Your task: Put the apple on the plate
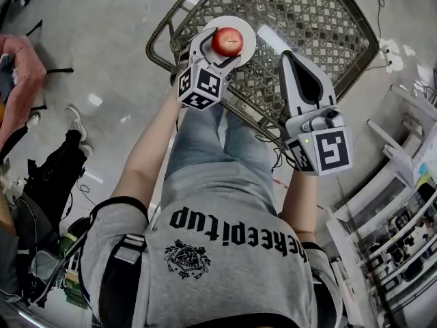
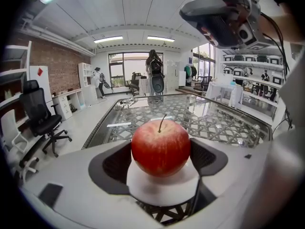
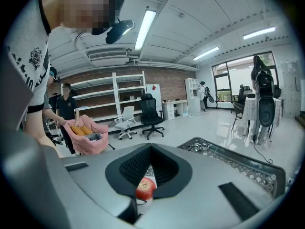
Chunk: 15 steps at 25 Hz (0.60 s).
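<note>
A red apple [image 1: 227,41] stands upright on a small white plate [image 1: 247,33] at the near left of a glass-topped lattice table [image 1: 307,19]. My left gripper [image 1: 222,46] reaches over the table's edge with a jaw on each side of the apple. In the left gripper view the apple [image 2: 160,147] rests on the plate [image 2: 162,190] and both dark pads [image 2: 112,163] touch its sides. My right gripper [image 1: 287,55] hovers to the right of the plate, shut and holding nothing. Through its narrow slit the right gripper view shows the apple [image 3: 146,189].
A metal rim [image 1: 164,29] runs round the table. A person with a pink bag [image 3: 86,135] stands off to the left [image 1: 20,60]. White shelving [image 1: 403,217] is at the right. Office chairs [image 2: 40,123] stand on the floor beyond.
</note>
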{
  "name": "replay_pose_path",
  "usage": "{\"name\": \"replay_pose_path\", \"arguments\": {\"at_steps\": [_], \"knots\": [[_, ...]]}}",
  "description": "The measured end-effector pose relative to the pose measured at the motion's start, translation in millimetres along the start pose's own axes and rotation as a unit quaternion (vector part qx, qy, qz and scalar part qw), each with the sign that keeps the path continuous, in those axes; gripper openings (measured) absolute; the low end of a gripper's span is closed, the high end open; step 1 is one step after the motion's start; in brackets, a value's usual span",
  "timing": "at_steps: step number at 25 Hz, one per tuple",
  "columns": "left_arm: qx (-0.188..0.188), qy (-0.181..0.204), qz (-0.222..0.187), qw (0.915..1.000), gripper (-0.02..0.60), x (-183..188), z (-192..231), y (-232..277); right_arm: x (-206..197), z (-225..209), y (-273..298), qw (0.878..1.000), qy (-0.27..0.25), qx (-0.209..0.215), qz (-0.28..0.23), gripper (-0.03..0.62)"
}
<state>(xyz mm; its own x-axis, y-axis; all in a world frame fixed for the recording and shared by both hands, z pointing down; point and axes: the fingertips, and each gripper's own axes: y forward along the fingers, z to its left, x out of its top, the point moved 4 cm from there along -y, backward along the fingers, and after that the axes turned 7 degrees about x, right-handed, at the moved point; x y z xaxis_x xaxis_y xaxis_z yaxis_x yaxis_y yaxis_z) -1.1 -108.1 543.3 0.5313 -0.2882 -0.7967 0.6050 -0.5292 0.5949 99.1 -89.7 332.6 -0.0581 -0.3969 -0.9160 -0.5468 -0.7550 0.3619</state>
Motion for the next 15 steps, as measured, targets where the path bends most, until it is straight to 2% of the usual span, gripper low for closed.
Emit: {"name": "replay_pose_path", "arguments": {"at_steps": [9,15], "knots": [[0.002,-0.041,-0.006,0.9991,0.425,3,8,-10,4,6,-1,1.0,-0.003,0.008,-0.001,0.011],[0.016,-0.043,-0.001,0.9989,0.426,3,8,-24,9,12,-8,1.0,-0.01,0.022,-0.006,0.011]]}}
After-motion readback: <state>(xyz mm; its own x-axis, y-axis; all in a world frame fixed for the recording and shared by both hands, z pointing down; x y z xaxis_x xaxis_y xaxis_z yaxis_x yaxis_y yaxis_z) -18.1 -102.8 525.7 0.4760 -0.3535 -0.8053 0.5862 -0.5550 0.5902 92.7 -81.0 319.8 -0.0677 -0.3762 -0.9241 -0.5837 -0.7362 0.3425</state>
